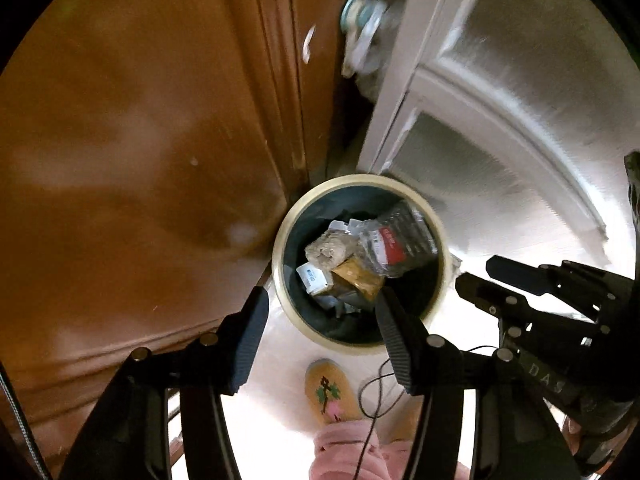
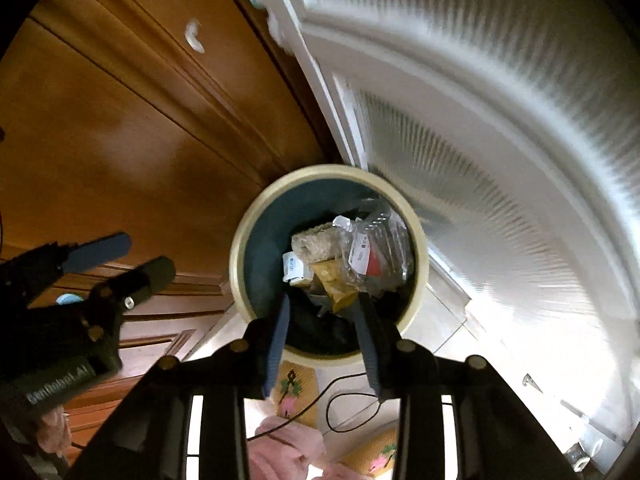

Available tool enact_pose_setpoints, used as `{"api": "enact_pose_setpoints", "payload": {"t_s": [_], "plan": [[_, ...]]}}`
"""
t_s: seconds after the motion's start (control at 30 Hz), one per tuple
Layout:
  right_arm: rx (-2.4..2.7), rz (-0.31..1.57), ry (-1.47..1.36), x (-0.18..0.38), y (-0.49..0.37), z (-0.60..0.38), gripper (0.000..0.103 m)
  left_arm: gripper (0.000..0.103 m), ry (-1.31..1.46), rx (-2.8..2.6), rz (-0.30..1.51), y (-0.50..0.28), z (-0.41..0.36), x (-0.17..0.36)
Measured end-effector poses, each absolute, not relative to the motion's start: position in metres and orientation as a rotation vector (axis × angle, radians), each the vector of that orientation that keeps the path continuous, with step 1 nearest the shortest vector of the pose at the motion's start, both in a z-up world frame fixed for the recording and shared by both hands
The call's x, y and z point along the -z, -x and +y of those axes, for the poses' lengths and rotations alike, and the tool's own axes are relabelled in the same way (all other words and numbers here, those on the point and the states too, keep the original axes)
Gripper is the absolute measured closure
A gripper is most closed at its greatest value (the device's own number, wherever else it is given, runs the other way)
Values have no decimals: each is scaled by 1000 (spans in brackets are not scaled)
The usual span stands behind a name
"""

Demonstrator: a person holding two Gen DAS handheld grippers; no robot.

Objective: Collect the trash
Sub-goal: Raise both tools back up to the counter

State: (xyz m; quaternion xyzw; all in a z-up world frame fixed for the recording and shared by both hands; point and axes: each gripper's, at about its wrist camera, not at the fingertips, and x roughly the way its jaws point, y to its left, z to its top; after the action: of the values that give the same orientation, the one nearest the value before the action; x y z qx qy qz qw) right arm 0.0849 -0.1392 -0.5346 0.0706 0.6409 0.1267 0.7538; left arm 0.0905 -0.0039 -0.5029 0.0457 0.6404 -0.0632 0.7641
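A: Hovering at the frame's bottom, the left gripper gaped wide and empty; the right gripper stood partly open, also empty.

B: Beyond, mid-frame, the trash bin held wrappers. Overfilling risked spillage near the cable.

I note the bin has a smooth, matt cream rim over a dark lining. Inside, a crinkled glossy clear plastic bag and what looks like rough beige cloth, though blur limits certainty. Cabinet: glossy varnished wood. Left tongs: matt black plastic, ribbed pads.
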Motion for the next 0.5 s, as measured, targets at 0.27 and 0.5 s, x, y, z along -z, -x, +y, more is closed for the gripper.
{"api": "enact_pose_setpoints", "payload": {"t_s": [0.27,0.5], "plan": [[-275,1338,-165,417,-59,-157,69,49,-62,138,1334,-54,-13,388],[-311,1248,-151,296,-32,-175,69,49,-63,138,1228,-33,-21,265]]}}
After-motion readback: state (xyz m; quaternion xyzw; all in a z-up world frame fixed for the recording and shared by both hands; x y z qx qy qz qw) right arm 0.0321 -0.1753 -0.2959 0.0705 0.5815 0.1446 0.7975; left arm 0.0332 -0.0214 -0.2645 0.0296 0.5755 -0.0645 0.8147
